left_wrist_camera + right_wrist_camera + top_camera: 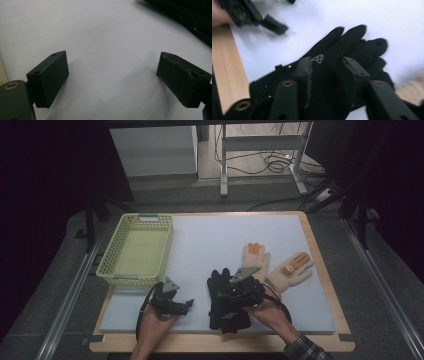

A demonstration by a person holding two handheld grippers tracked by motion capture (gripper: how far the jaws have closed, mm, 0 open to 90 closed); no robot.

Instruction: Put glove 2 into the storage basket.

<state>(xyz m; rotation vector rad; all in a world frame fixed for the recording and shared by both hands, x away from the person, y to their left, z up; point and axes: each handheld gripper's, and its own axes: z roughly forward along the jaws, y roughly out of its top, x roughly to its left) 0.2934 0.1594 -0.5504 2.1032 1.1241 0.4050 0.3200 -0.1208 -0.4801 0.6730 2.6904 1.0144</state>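
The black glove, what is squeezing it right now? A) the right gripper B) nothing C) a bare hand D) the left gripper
A: in the right gripper view the right gripper has its jaws closed in on the black glove, while the left gripper is open over bare white mat.

My left hand [152,325] comes in from the near edge and holds the left gripper [186,304] low, its jaws spread wide apart with nothing between them, pointing toward my other hand. My right hand [267,312], a plaid sleeve [305,350] at the wrist, holds the right gripper [325,75] angled down and leftward. Its jaws stand partly closed, pressed against a fold of the black glove [352,45], though I cannot tell if they truly pinch it.
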